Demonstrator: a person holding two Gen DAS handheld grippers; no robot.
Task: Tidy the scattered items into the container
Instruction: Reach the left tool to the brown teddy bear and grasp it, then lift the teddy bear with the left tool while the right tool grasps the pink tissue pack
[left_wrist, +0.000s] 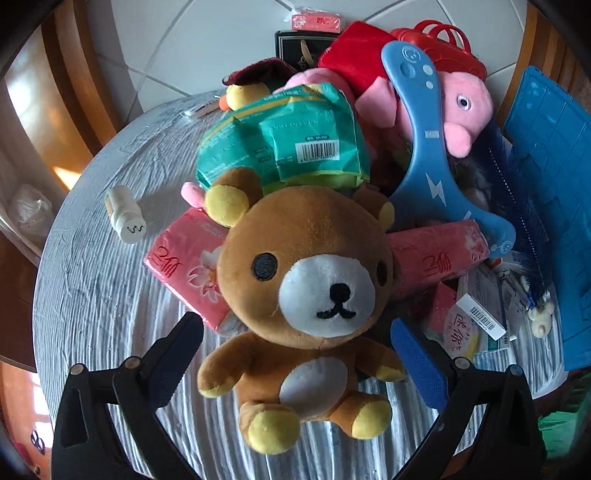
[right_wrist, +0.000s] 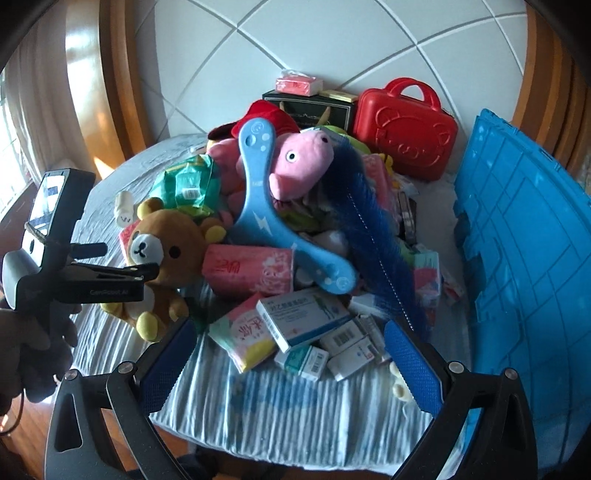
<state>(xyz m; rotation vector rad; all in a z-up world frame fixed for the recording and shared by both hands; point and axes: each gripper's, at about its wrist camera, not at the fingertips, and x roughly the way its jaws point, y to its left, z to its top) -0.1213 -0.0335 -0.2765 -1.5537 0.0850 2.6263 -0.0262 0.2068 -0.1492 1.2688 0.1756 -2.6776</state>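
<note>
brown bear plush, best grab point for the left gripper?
Grip the brown bear plush across its torso, just under the head, coming straight in from the front. It sits facing the left gripper, whose open jaws already flank its body; the head looks too wide for them. The arms are soft and thin, probably a weaker hold. The pink tissue packs behind should stay clear.

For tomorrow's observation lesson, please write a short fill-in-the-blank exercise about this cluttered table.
1. The left gripper is open around a brown plush ____.
2. The blue boomerang leans against a pink plush ____.
3. The toy suitcase behind the pile is ____ in colour.

Missing words: bear; pig; red
</note>
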